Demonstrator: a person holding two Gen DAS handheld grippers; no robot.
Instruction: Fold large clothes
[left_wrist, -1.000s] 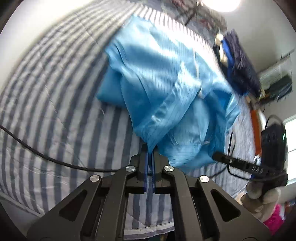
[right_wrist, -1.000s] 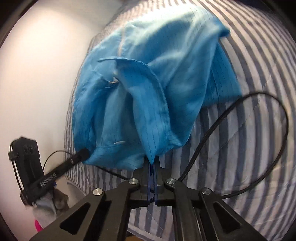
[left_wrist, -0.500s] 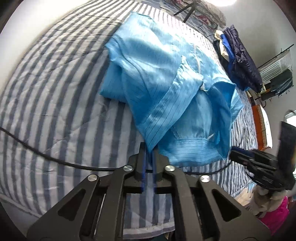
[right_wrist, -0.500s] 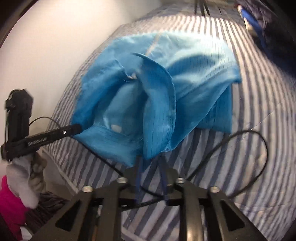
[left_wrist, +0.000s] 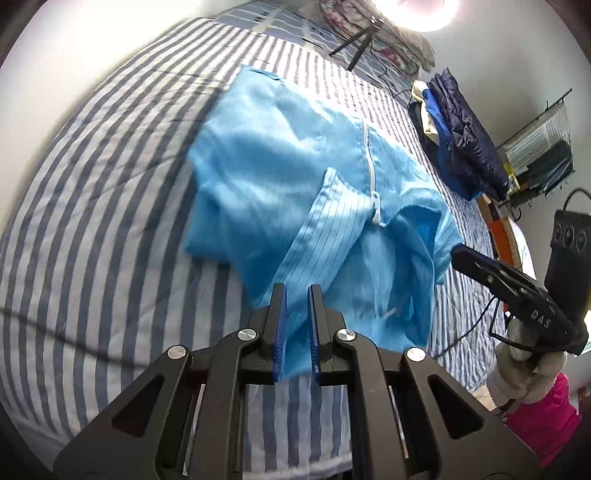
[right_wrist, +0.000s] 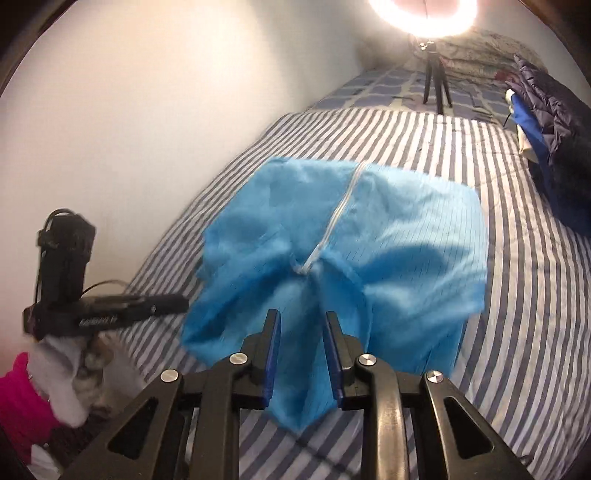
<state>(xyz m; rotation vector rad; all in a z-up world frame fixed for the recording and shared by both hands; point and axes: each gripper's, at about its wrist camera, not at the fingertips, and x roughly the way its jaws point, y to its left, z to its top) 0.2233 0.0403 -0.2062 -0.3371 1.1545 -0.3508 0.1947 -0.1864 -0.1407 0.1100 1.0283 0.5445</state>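
Observation:
A large light-blue pinstriped garment (left_wrist: 295, 184) with a white zip lies folded on the striped bed; it also shows in the right wrist view (right_wrist: 388, 258). My left gripper (left_wrist: 296, 295) is open, its blue pads apart, with the garment's near corner lying loose between them. My right gripper (right_wrist: 301, 325) is open wider, and a flap of the garment lies between its fingers, not clamped. The right gripper appears in the left wrist view (left_wrist: 517, 291), and the left gripper in the right wrist view (right_wrist: 122, 306), each beside the garment's near edge.
The bed has a blue-and-white striped cover (left_wrist: 92, 229). A dark navy jacket pile (left_wrist: 465, 147) lies at the bed's far right, also in the right wrist view (right_wrist: 554, 122). A small tripod (right_wrist: 436, 81) with a ring light stands at the far end. A white wall (right_wrist: 147, 110) runs along the left.
Both grippers were shut on the garment's near edge a second ago; both have opened and let it go. The garment has dropped flatter onto the bed, and both grippers have drawn back.

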